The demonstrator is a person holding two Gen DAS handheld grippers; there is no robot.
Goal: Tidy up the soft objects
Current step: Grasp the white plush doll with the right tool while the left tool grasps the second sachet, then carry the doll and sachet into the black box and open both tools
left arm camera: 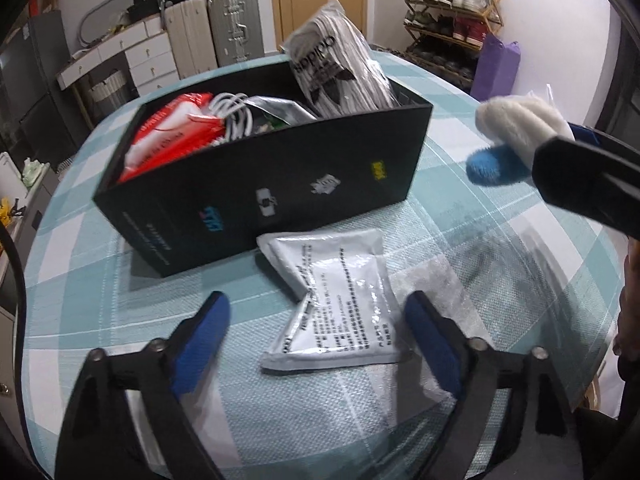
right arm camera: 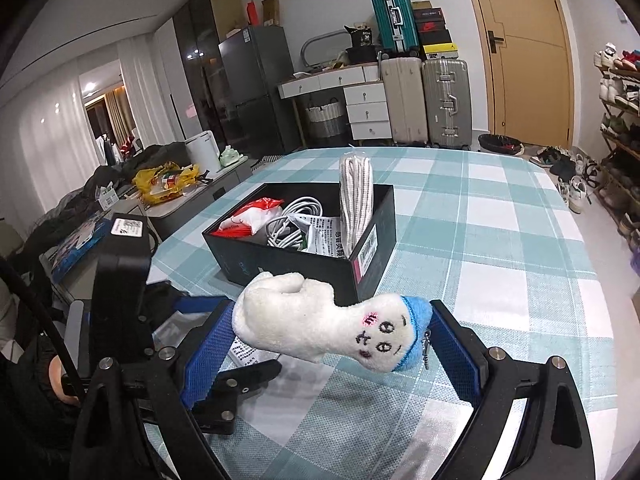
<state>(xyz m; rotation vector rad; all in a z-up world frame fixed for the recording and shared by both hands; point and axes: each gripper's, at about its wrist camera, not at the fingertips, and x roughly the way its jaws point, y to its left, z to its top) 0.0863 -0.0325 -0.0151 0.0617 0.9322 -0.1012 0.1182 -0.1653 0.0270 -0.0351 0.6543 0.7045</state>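
A black box [left arm camera: 280, 184] stands on the checked tablecloth; it also shows in the right wrist view [right arm camera: 280, 264]. It holds a red and white packet [left arm camera: 164, 140], a coiled white cable [left arm camera: 236, 116] and a tall bagged white textile [left arm camera: 340, 68]. My left gripper [left arm camera: 316, 320] is open low over the table, its fingers either side of a white printed sachet [left arm camera: 340, 300]. My right gripper [right arm camera: 332, 340] is shut on a white plush toy with a blue cap [right arm camera: 320, 328], held above the table to the right of the box. The toy also shows in the left wrist view [left arm camera: 516, 136].
The teal and white checked table [right arm camera: 500, 240] extends to the right of the box. Suitcases [right arm camera: 424, 96], a white drawer unit [right arm camera: 360, 96] and a door [right arm camera: 524, 48] stand behind it. A shoe rack [left arm camera: 452, 12] and a purple bag [left arm camera: 496, 68] are at the far right.
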